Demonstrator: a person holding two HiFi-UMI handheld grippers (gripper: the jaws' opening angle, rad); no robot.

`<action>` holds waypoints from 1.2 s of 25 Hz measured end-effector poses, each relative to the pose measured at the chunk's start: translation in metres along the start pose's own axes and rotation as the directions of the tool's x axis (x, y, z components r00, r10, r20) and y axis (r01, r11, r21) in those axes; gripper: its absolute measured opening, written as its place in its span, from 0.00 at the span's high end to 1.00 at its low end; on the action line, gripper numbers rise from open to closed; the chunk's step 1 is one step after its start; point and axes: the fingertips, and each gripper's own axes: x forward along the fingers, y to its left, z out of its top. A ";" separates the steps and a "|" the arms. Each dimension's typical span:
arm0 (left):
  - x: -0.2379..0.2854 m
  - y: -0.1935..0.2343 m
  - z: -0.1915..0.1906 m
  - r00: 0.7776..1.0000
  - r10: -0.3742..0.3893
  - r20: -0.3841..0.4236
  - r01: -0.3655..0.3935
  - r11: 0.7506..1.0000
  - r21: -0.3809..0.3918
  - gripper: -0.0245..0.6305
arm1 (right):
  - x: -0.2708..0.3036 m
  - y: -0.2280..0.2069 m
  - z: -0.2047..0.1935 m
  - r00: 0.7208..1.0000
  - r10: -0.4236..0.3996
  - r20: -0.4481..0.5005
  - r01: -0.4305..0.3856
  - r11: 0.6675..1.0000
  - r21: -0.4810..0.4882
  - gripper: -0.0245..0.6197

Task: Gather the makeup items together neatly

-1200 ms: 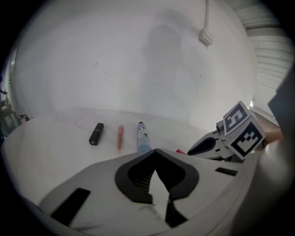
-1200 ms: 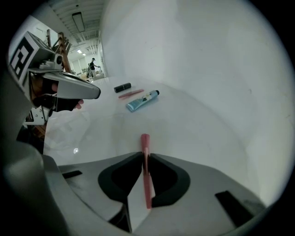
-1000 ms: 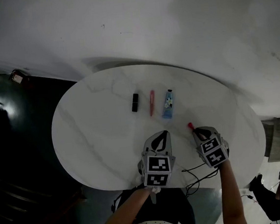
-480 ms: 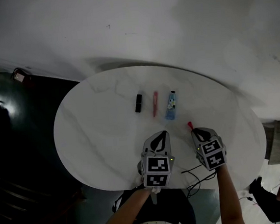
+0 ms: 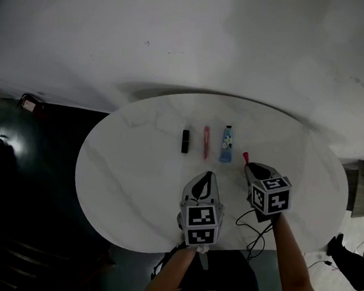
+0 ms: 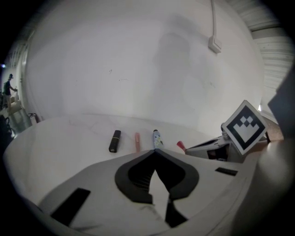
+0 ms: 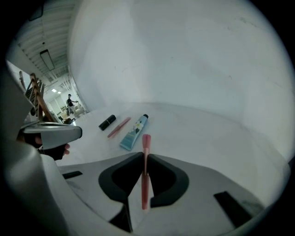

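**Right gripper (image 5: 249, 166) grasping a red makeup stick (image 5: 246, 158) beside a row of items on the white marble table (image 5: 127, 179).**
The stick is pinched lengthwise between the right jaws, and its tip protrudes forward to a point near the right side of the blue tube (image 5: 226, 144). To the left of the tube lie a slim pink stick (image 5: 206, 142) and a black lipstick (image 5: 185, 140), roughly parallel and set apart. The left gripper (image 5: 208, 175) sits beside the right one, its jaws clenched together on nothing.

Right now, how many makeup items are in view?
4. A black lipstick, pink stick and blue tube lie in a row on the table; a red-tipped stick is clamped in the right gripper.
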 end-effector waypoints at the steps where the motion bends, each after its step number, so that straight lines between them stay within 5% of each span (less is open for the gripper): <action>1: 0.000 0.002 0.001 1.000 0.004 0.003 -0.004 1.000 -0.003 0.90 | 0.002 0.000 0.003 1.000 -0.010 0.006 0.010 1.000 0.014 0.85; 11: 0.003 0.015 0.006 1.000 0.024 0.009 -0.024 0.999 -0.024 0.90 | 0.016 -0.014 0.037 0.991 -0.131 0.036 0.120 0.967 0.224 0.85; 30: 0.018 0.022 0.007 1.000 0.014 -0.010 -0.014 0.999 -0.028 0.90 | 0.042 -0.044 0.043 0.969 -0.245 -0.030 0.238 0.890 0.389 0.85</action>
